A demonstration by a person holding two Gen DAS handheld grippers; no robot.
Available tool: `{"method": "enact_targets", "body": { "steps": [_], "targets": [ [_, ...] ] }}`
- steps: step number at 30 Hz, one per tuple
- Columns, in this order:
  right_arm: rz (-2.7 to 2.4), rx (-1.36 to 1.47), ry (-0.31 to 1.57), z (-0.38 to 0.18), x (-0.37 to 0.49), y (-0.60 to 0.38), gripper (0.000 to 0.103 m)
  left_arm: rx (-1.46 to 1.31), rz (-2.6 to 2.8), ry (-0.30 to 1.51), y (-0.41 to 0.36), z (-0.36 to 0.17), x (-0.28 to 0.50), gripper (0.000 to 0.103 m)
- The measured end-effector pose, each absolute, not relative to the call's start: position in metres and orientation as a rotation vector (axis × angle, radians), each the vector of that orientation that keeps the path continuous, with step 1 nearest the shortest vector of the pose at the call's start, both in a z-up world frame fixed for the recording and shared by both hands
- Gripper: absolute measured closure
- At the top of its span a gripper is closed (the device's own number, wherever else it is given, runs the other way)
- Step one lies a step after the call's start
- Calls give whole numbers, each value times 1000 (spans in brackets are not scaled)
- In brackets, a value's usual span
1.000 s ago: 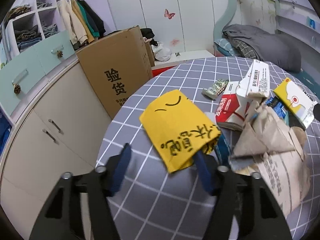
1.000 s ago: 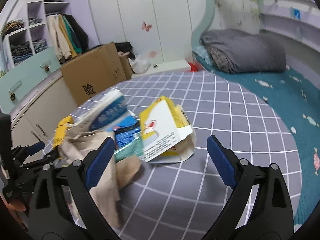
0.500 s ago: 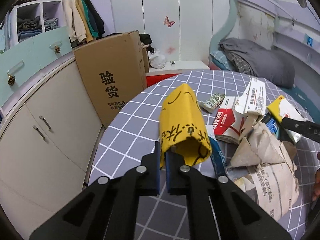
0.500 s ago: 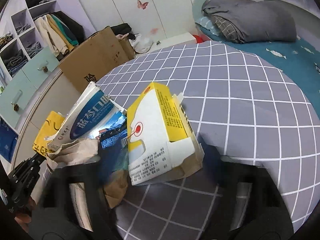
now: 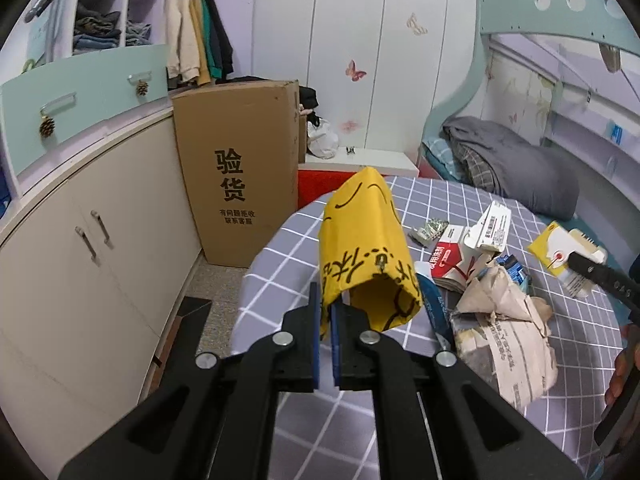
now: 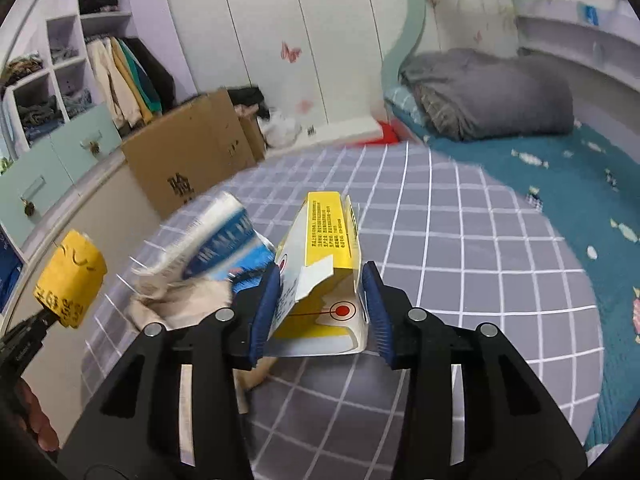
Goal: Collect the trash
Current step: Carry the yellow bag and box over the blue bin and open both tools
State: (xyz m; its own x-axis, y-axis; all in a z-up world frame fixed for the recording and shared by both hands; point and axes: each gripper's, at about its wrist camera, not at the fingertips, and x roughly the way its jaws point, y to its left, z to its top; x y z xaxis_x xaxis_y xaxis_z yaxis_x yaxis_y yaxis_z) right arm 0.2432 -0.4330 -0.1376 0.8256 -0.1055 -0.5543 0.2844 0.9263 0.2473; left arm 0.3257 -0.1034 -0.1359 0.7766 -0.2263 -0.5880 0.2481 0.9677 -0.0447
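We held the left gripper [image 5: 326, 322] clamped on one thin wall of the yellow paper sleeve [image 5: 366, 254], which hung clear of the checked tablecloth [image 5: 288, 264]. That bite was only at the edge, so we judged the sleeve could tear or slide out on a quick swing. Our right gripper [image 6: 320, 308] was closing around the yellow-and-white carton [image 6: 324, 276], both pads against its sides. The carton's flap was open and its walls looked soft; we feared it might crush, or cock sideways and slip. Beyond it lay the crumpled newspaper [image 5: 504, 336] and the red-and-white box [image 5: 448, 258], touching in one heap, so a dragged carton might pull neighbours along. The tall cardboard box [image 5: 240, 176] stood on the floor past the table.

A second earlier the left jaws stood apart with the sleeve flat on the cloth, and the right jaws were wide, short of the carton.
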Motion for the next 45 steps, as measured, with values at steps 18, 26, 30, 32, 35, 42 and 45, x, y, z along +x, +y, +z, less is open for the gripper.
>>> {"method": "enact_targets", "body": {
  "steps": [18,26,30,32,35,42,45],
  "targets": [
    [178,195,469,-79,237,-237,62,-126,-67,615,47,-127,276,99],
    [382,136,563,-112,257,-122,62,-154,93,657,125,-156,269,99],
    [455,90,611,-140,267,-71,62,-190,148,705,162,-182,269,99],
    [480,72,641,-157,272,-47,61,-197,190,730,178,-197,270,99],
    [507,59,683,-182,280,-19,60,-200,239,761,196,-216,271,99],
    [503,15,782,-244,305,22,32,-237,294,844,233,-256,276,99],
    [485,14,811,-260,309,24,29,-252,305,876,240,-269,278,99]
  ]
}}
